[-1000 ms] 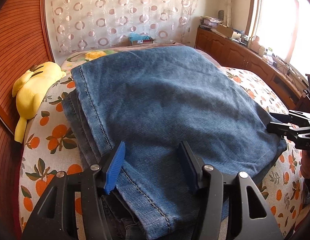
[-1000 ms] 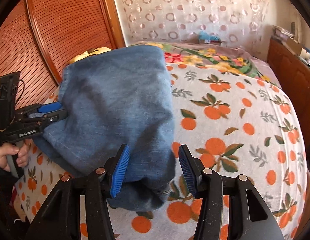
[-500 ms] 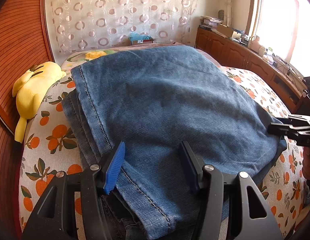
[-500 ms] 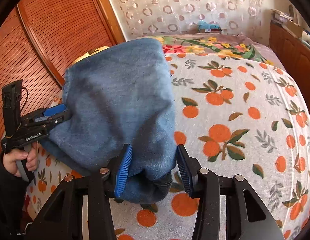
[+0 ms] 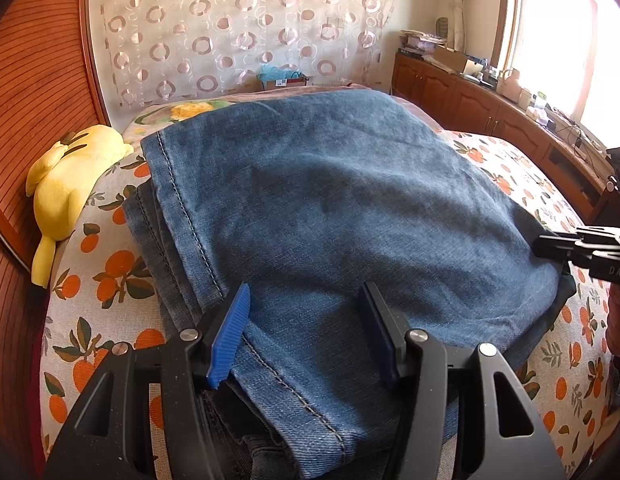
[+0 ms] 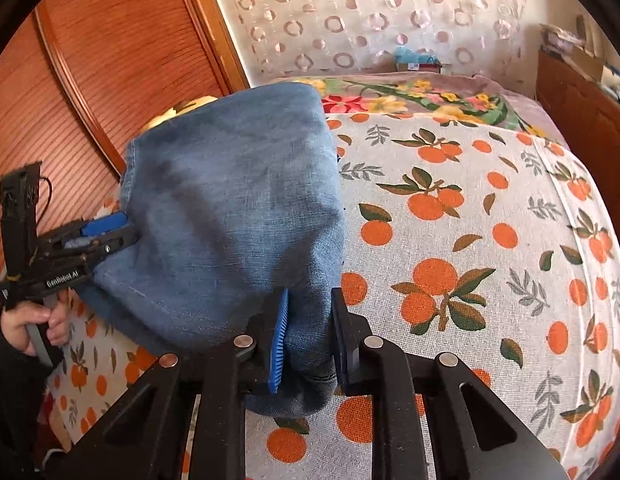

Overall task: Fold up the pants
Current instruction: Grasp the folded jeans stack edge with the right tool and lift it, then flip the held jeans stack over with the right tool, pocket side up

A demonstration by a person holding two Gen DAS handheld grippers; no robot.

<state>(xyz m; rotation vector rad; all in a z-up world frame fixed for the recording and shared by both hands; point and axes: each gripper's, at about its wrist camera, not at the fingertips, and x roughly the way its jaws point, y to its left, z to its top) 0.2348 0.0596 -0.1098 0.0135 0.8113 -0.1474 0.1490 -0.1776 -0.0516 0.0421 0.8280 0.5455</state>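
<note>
Folded blue jeans (image 5: 330, 200) lie on the bed with the orange-print cover (image 6: 470, 240). My left gripper (image 5: 305, 332) stands open over the near hemmed edge. The denim lies flat between its blue pads (image 5: 229, 336) and is not pinched. From the right wrist, that left gripper (image 6: 117, 232) sits at the jeans' left edge, held by a hand (image 6: 33, 324). My right gripper (image 6: 310, 340) is closing on the jeans' (image 6: 229, 208) near right corner. A bunched fold fills the gap between its pads. In the left wrist view this right gripper (image 5: 538, 246) shows as narrow black fingers at the jeans' right edge.
A yellow plush toy (image 5: 65, 184) lies against the wooden panel (image 5: 37, 80) at the bed's left. Wooden cabinets (image 5: 462, 104) with clutter run along the right under a bright window. A flowered blanket (image 6: 410, 96) lies at the far end before the curtain.
The right gripper's jaws have narrowed from wide apart to tight on the jeans' corner, and it has edged in a little. The left gripper and the jeans have stayed put.
</note>
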